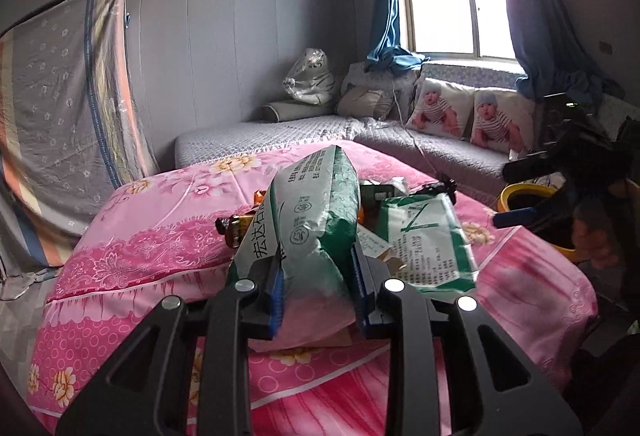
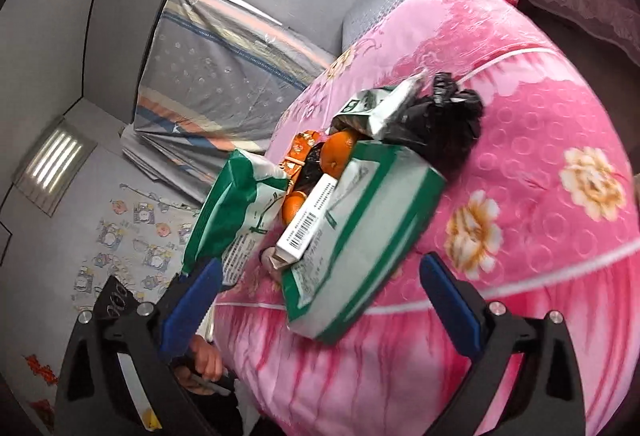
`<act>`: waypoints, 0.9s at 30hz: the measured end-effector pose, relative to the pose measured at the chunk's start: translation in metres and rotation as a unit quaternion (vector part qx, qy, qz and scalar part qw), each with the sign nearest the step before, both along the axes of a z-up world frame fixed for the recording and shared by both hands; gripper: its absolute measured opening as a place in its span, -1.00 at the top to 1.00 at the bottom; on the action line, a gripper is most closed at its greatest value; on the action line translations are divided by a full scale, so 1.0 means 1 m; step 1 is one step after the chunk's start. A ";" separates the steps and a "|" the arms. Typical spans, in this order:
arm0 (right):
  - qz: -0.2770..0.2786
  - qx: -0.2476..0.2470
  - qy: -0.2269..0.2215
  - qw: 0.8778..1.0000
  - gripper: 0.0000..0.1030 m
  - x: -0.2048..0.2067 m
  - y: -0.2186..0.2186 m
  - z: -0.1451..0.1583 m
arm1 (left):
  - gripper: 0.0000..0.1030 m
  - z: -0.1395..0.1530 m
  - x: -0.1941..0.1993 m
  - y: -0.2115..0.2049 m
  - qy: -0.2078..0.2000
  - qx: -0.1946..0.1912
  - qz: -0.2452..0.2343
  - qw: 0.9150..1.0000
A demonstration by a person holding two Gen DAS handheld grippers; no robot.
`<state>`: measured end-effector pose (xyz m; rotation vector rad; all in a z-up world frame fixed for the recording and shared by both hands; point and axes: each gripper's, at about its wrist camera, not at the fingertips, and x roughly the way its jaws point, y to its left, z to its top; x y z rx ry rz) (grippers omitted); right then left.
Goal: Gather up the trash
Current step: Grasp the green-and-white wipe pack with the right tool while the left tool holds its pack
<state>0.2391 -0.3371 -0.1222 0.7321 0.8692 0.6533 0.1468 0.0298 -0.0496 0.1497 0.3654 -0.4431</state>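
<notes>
Trash, a loose heap of wrappers and packets, sits on the pink floral bedspread (image 1: pixel 152 236) that covers the table, and the piece I am working is the white-and-green crinkled plastic packet with printed characters (image 1: pixel 308 204): my left gripper (image 1: pixel 318 276) has its blue pads clamped on the packet's near end, so the rest of it stands up and away from me, tilted off the cloth; gripping the end rather than the middle looks like the way to lift it clear without dragging its neighbours. Second flat green-and-white packet (image 2: pixel 360 220) lies at the near edge of the heap, with a small white carton carrying a barcode (image 2: pixel 308 224) resting across it, hence nothing under there can be taken cleanly until the carton goes. Orange fruit (image 2: pixel 338 152) wedged behind them, black crumpled plastic bag (image 2: pixel 444 116) at the far side, gold-and-orange sweet wrappers (image 2: pixel 300 152) tucked in; all touching, one pile. My right gripper (image 2: pixel 320 296) hangs over the flat packet with jaws spread wide and nothing between them, lined up, I judge, for that packet or the carton. Yellow round bin (image 1: pixel 524 196) stands just off the table's right edge, near the right gripper in the left view, handy as the drop point
</notes>
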 end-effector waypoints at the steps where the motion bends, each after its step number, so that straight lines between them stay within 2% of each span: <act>1: 0.003 -0.001 0.001 1.000 -0.86 0.007 0.002 -0.001 | 0.51 0.000 -0.001 0.000 0.000 -0.002 -0.003 1.000; 3: -0.007 -0.014 -0.006 1.000 -0.86 0.016 0.002 0.000 | 0.51 0.001 -0.003 -0.002 -0.002 -0.004 -0.007 1.000; 6: -0.030 -0.009 0.008 0.999 -0.83 0.030 -0.010 -0.006 | 0.51 0.001 -0.005 -0.002 -0.003 -0.006 -0.009 1.000; 9: -0.036 -0.019 0.019 0.999 -0.73 0.045 -0.014 -0.014 | 0.51 0.002 -0.005 0.001 -0.002 -0.014 -0.008 1.000; 12: -0.030 -0.020 0.033 0.999 -0.64 0.057 -0.013 -0.022 | 0.51 0.003 -0.004 0.005 -0.001 -0.022 -0.005 1.000; 19: -0.022 -0.039 0.043 0.998 -0.63 0.080 -0.003 -0.033 | 0.51 0.000 -0.002 0.006 0.005 -0.027 -0.006 1.000; 25: -0.004 -0.033 0.044 0.998 -0.62 0.086 0.013 -0.029 | 0.51 -0.001 -0.002 0.007 0.009 -0.032 -0.005 0.999; 27: 0.009 -0.047 0.038 0.998 -0.54 0.088 0.024 -0.028 | 0.51 0.000 -0.001 0.007 0.010 -0.032 -0.004 0.999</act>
